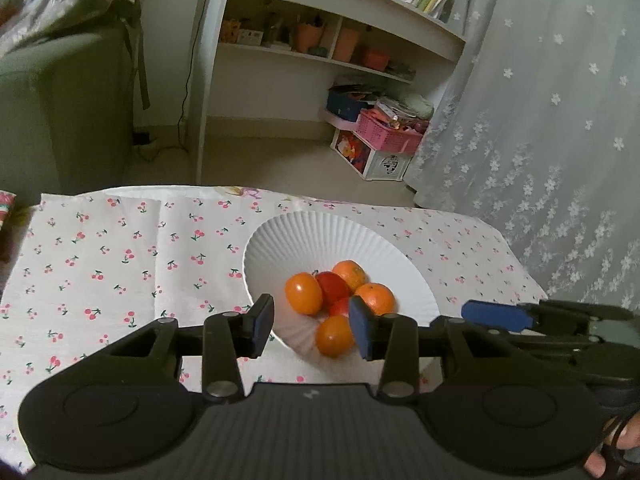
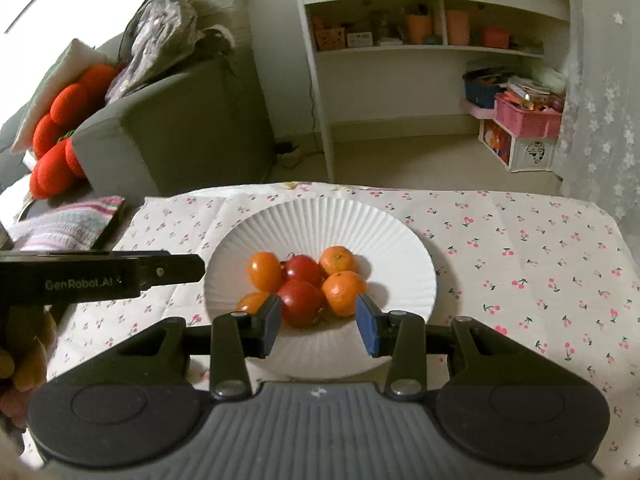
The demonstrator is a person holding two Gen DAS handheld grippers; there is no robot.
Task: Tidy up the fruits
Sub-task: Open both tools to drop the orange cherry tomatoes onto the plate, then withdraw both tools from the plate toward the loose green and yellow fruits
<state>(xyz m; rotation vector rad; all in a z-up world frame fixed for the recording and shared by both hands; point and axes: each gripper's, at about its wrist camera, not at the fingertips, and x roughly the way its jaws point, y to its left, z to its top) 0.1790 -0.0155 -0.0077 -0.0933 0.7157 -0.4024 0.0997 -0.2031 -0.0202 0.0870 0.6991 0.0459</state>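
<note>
Now, your grippers and the fruit, as they are sitting:
Left gripper: you are holding it above the near rim, blue pads parted a little, nothing between them.
Right gripper: you are keeping it slightly open too, gripping nothing.
Fruit: orange tangerines and red tomatoes are lying clustered, touching.
Plate: white ribbed paper plate is resting on the cherry-print tablecloth.

Both wrist views look down, seemingly close, sharing the plate.
</note>
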